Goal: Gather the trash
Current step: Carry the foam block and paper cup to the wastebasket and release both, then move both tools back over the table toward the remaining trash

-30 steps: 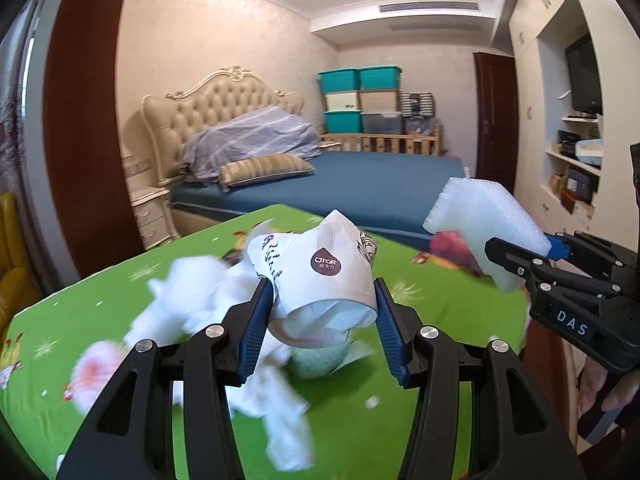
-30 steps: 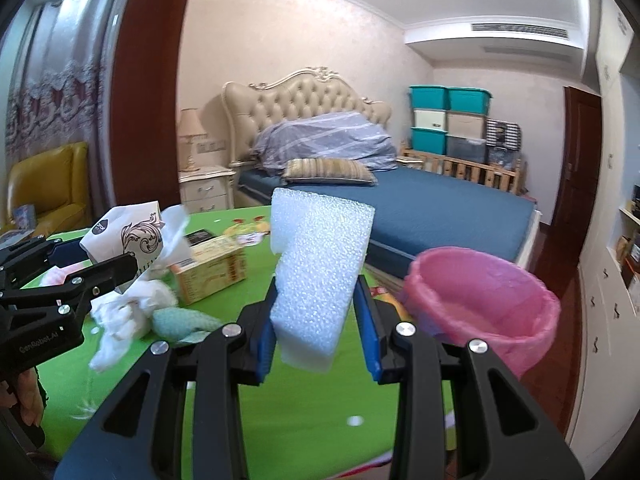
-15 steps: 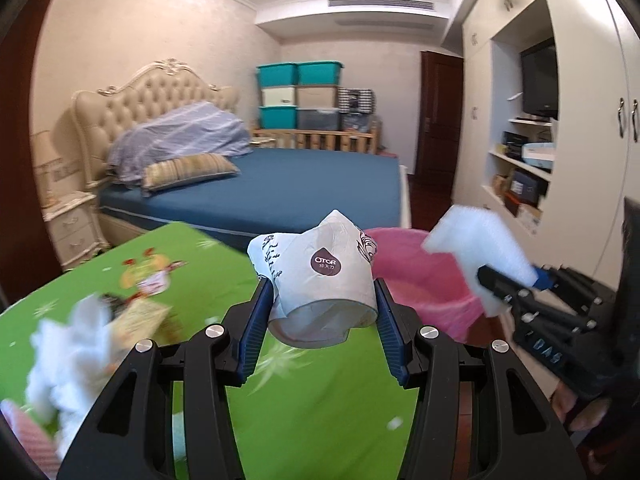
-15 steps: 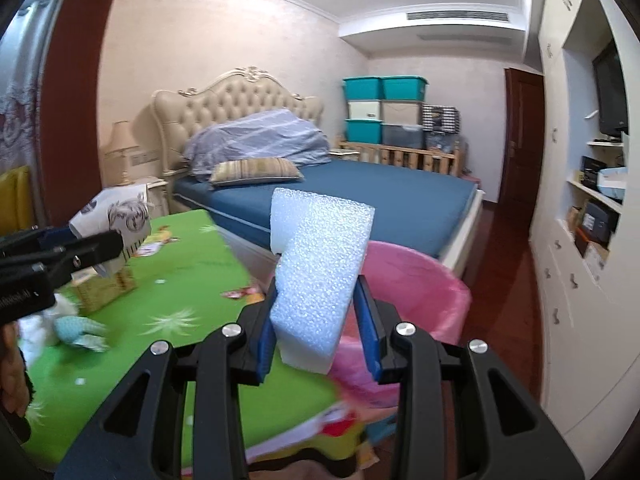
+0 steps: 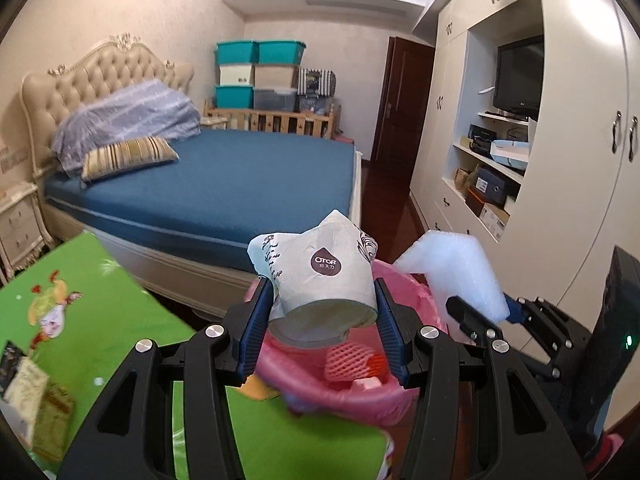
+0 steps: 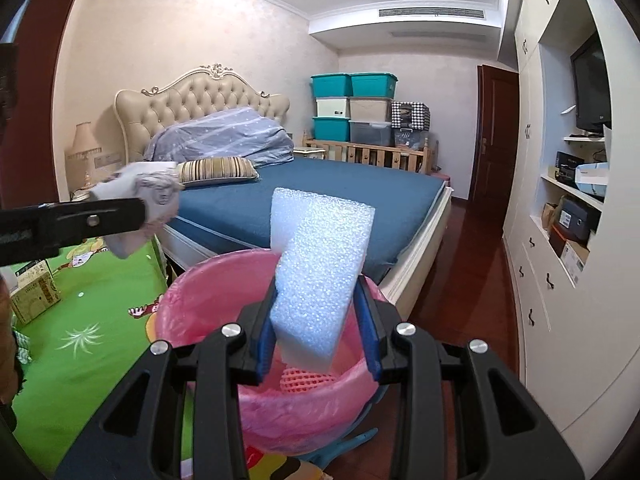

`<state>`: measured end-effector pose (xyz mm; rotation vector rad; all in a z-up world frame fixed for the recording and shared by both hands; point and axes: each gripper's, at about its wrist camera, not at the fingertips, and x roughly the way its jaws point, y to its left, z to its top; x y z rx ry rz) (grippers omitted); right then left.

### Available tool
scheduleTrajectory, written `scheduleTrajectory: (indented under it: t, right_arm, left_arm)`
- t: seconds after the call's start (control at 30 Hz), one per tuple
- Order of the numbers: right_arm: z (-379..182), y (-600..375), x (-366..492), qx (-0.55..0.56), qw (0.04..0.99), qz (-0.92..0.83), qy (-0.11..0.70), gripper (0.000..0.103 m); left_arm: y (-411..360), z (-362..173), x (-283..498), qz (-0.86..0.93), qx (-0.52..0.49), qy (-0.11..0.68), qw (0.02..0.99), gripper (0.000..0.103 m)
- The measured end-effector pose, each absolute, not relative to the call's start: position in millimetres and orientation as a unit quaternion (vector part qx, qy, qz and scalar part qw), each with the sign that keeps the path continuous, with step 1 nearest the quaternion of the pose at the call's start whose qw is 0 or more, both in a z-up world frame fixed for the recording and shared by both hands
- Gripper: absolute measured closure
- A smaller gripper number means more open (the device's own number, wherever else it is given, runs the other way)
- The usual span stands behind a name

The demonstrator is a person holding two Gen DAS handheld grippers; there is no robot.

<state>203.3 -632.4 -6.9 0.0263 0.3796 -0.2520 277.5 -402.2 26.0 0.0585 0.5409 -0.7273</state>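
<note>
**Both Grippers Carry Trash Over the Pink Bin**

Jaws on both grippers are pinching trash. On the left, the left gripper (image 5: pixel 323 314) squeezes a crumpled paper cup (image 5: pixel 320 276) between its blue pads. A brown drop on the cup reads "OTOR". Tiny signs sit under that word, too small to read. On the right, the right gripper (image 6: pixel 320 320) squeezes a white foam block (image 6: pixel 322 280), which stands up tall between its pads.

Near and low sits the pink trash bin (image 6: pixel 192 300) with a pink bag inside. A pink foam net (image 5: pixel 346 362) lies in the bin. Both the cup and the block hang over the bin now. The bin is just beside the right edge of the green table (image 5: pixel 88 320). A small cardboard box (image 6: pixel 34 292) sits on the table, far to the left. Its writing is too blurry to read.

A second ago both grippers were over the green table, above a pile of white tissues. Now they have swung right, to the bin. Their grip did not change.
</note>
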Motion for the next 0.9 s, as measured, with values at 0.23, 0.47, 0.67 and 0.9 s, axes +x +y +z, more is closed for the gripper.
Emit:
scheduleTrajectory:
  t: [0.23,0.47,0.67,0.9]
  right_arm:
    - [-20.7,-635.0,218.0,0.023,0.975,-0.105,0.194,0.025]
    - [-25.9,-635.3,196.7,0.026,0.976,-0.106,0.188,0.025]
    - [-19.4,-620.2,172.3,0.025,0.978,-0.092,0.184,0.023]
    - [-20.7,-571.6,156.0,0.031,0.981,-0.047,0.184,0.022]
  left_arm:
    - [-434.2,15.6,301.9,-0.367,0.022,0.289,0.884,0.038]
    - [-405.5,21.5,292.0,-0.322,0.031,0.264,0.909,0.010]
    - [-366.2,35.4,260.8,-0.287,0.064,0.221,0.930,0.009]
    - [-311.9,47.0,215.5,-0.258,0.085,0.184,0.945,0.008]
